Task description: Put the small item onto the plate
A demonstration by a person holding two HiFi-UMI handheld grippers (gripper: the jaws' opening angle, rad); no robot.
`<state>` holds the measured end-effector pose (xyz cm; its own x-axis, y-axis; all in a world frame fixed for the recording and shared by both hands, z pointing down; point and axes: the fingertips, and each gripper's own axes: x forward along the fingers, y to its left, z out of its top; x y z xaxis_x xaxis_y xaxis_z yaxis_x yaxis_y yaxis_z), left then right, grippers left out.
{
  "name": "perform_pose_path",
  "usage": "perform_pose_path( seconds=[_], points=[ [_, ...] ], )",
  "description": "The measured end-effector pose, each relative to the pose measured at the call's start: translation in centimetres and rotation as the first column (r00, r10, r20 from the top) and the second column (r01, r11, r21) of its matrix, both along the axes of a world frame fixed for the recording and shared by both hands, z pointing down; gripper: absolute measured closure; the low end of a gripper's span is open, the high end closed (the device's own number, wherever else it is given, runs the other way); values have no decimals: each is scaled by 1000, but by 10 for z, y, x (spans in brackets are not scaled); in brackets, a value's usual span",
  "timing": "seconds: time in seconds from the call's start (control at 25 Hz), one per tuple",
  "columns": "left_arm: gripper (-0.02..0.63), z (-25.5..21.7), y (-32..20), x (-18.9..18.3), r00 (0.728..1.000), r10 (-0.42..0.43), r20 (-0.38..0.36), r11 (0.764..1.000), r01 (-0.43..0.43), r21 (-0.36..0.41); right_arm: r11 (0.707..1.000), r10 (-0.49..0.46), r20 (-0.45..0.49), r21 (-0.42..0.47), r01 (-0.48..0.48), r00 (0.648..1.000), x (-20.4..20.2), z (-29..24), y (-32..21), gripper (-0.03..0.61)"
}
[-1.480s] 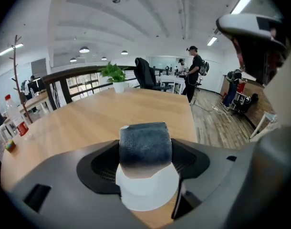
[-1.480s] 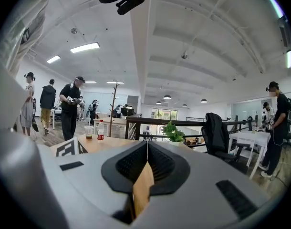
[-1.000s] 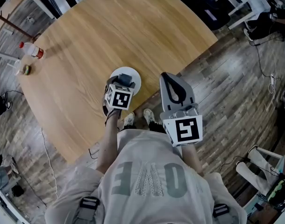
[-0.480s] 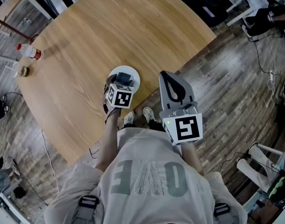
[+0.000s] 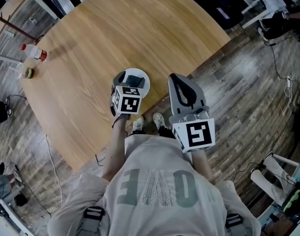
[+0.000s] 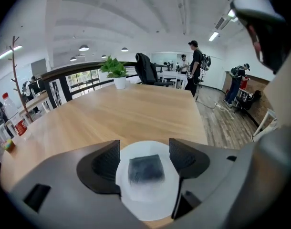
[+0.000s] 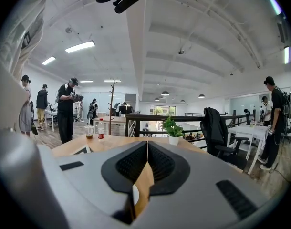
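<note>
Hovering with left gripper (image 6: pixel 144 152) spread clear of the block (image 6: pixel 145 170) on the plate (image 6: pixel 152 203), likely so as not to disturb it, right gripper (image 7: pixel 146 165) pressed together, idle beside the table (image 5: pixel 115 33).

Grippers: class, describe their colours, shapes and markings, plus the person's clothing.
The left gripper and right gripper are grey moulded shells with dark ribbed pads. Each carries a white cube with black square markers. The shirt is pale grey, short-sleeved.

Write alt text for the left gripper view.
The left gripper, jaws apart, hangs over a white plate with a small dark item lying on it, touching neither jaw. The plate sits on a wooden table; a potted plant stands at the far side.
</note>
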<state>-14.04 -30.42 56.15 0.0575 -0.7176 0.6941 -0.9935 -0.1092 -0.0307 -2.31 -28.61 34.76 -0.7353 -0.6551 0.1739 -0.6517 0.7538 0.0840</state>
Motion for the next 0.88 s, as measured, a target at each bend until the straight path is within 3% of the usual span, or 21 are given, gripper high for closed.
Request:
perform_pose_path(
  seconds=[0.16,0.32,0.44,0.6,0.72,0.88],
  points=[
    [288,-59,-16,-6,1000,-18,-20,989,21,149,1000,-17,18,19,17,1000,-4,-8,-3,560],
    [308,-134,-23,-9,1000,-1,5,944,-1,331,997,-45,46,68,42,998,-12,-25,-7,560],
    [442,-193,-17,-11,998,-26,50,874,-1,485,992,-67,72,107,59,995,-18,-40,-10,560],
    [589,-260,1,-11,996,-76,55,740,19,672,986,-94,114,152,76,989,-30,-59,-13,560],
    [604,-299,17,-13,995,-101,-14,648,77,758,981,-113,163,173,85,980,-38,-74,-13,560],
    [606,-329,38,-20,988,-151,-4,592,94,801,981,-135,243,166,96,961,-46,-89,-9,560]
  ],
)
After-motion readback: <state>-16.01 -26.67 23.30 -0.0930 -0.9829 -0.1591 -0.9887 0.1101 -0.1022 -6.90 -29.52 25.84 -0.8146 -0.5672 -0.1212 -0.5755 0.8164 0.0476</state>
